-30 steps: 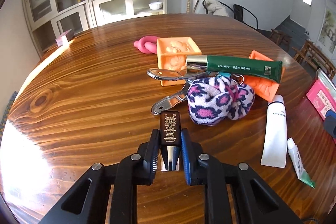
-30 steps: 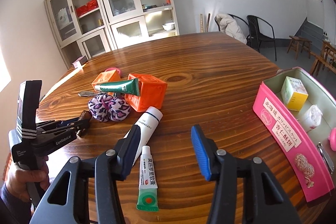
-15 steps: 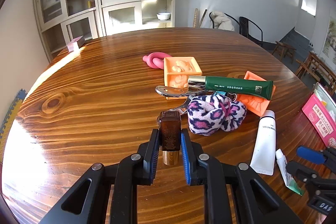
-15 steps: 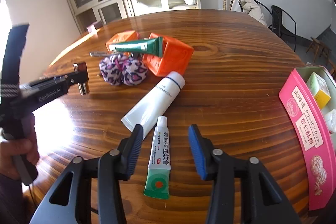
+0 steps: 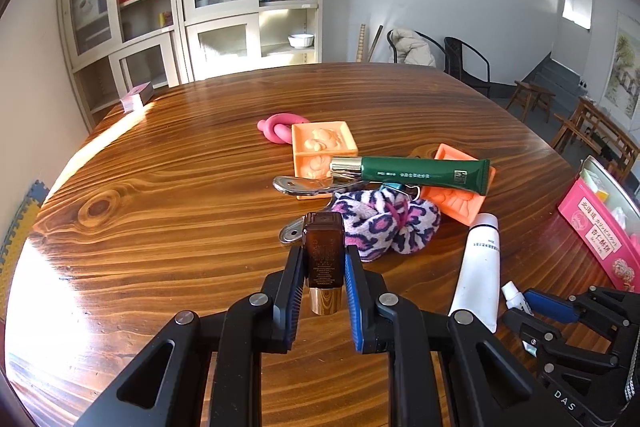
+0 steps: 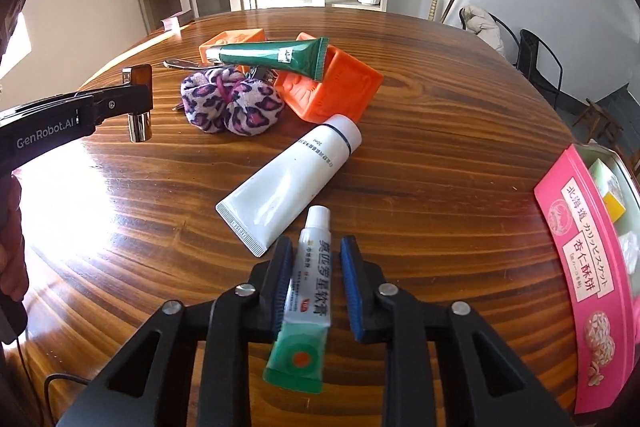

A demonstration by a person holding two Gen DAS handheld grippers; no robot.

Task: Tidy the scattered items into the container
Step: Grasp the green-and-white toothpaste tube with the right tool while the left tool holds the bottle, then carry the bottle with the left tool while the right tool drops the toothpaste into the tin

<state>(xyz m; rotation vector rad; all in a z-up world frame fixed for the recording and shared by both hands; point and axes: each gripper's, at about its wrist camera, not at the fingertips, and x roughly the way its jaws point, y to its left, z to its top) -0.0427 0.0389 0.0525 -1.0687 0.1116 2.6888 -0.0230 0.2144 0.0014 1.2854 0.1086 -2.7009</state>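
Left wrist view: my left jaws (image 5: 322,279) are clamped narrow on a small amber bottle (image 5: 323,250), lifted off the desk (image 5: 160,211) with its gold cap hanging below. The bottle is smooth glass and could slip if I tilt it on the way to the pink tin (image 5: 596,227) at the far right. My right jaws (image 6: 314,273) have drawn in on the small ointment tube (image 6: 310,287), which lies flat on the desk; the soft tube could squash, pivot out, or nudge the white tube (image 6: 288,183) just beside it.
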